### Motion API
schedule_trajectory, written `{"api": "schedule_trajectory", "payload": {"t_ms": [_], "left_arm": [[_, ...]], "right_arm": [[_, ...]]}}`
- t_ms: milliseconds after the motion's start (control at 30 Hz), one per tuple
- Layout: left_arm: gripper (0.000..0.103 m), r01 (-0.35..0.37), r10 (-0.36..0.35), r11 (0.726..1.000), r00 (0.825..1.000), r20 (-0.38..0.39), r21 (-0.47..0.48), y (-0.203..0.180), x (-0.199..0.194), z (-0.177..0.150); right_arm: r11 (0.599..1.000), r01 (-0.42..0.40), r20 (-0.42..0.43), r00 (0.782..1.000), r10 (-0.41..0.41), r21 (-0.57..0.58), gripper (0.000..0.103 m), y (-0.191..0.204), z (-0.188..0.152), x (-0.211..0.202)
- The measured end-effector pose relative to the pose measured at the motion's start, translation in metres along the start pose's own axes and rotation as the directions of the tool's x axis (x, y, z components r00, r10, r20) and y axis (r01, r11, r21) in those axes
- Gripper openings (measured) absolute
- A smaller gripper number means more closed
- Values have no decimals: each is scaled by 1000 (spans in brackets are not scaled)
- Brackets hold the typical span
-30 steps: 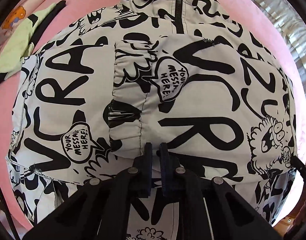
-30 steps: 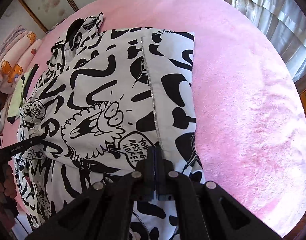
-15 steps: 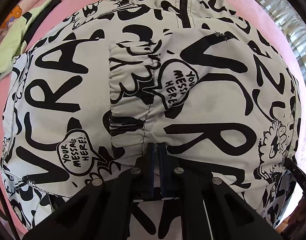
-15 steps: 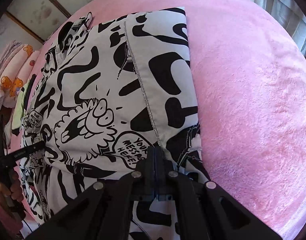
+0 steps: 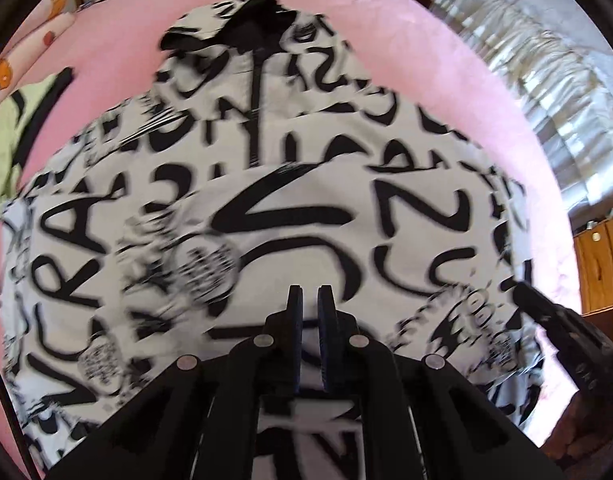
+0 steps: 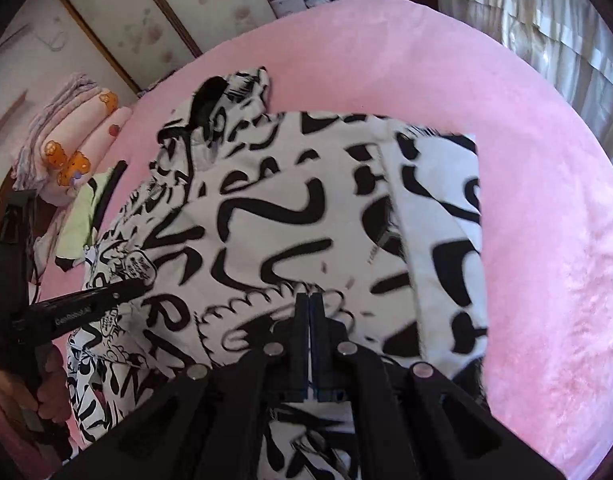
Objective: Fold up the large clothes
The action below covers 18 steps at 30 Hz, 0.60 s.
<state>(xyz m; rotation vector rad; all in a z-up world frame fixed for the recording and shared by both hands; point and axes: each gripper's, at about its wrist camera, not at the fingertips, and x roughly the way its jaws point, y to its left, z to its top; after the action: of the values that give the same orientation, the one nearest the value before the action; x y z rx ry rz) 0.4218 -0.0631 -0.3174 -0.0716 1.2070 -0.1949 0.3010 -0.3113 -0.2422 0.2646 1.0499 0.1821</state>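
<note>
A large white jacket with black graffiti lettering [image 5: 290, 216] lies on a pink bed, its hood and zip at the far end; it also shows in the right wrist view [image 6: 290, 216]. My left gripper [image 5: 309, 294] is shut on the jacket's near hem and holds it raised over the body. My right gripper [image 6: 309, 300] is shut on the hem further right, also raised. The left gripper shows from the side in the right wrist view [image 6: 90, 300], and the right gripper at the right edge of the left wrist view [image 5: 562, 332]. Both views are motion-blurred.
The pink blanket [image 6: 546, 208] covers the bed around the jacket. A stack of folded pink bedding [image 6: 74, 148] and a pale green cloth [image 6: 80, 220] lie at the far left. Curtains [image 5: 518, 60] hang on the right, with a wooden cabinet [image 5: 602, 264] below them.
Both grippers have lifted the near hem and carried it toward the hood. More of the room and the jacket's far end now show in both views.
</note>
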Motion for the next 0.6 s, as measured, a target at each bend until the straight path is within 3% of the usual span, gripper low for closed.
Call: {"api": "schedule_trajectory", "payload": {"t_ms": [67, 267, 433, 600], "left_arm": [[5, 25, -25, 1000, 1000, -3, 8, -23, 13, 3], [5, 38, -39, 999, 999, -24, -20, -33, 40, 17], [5, 59, -62, 995, 998, -23, -84, -26, 62, 34], [5, 34, -39, 995, 998, -56, -95, -22, 81, 40]], "right_arm": [[999, -21, 26, 999, 22, -38, 0, 14, 10, 13], [996, -85, 56, 995, 87, -36, 0, 28, 37, 60], [998, -51, 32, 998, 52, -32, 0, 26, 54, 95], [999, 6, -16, 1000, -7, -52, 0, 20, 55, 114]]}}
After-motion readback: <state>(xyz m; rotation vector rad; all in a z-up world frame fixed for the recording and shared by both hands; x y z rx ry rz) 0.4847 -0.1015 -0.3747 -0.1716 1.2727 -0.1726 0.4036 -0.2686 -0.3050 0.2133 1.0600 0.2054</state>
